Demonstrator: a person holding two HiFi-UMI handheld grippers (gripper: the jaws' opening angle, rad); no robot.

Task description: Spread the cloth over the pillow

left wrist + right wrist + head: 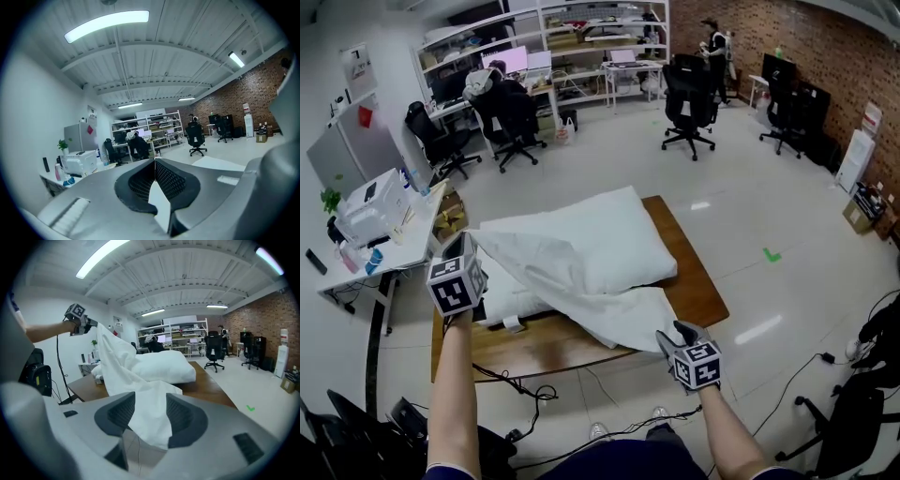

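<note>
White fabric cloth (567, 277) hangs from the left gripper (467, 246), jaws clamped on one corner, and drapes across the white pillow (614, 230) on the brown wooden table (698, 291). The right gripper (678, 331) jaws stand apart, with a cloth corner lying loose between them.

1. The head view looks steeply down from above the near edge of the table (698, 291), taking in the pillow (614, 239) and the far shelves (581, 37).
2. The left gripper view sits near left, close over its own jaws, tilted up toward the ceiling and those shelves.
3. The right gripper view sits low at near right, facing far-left across the table. It shares the pillow with the head view.
</note>
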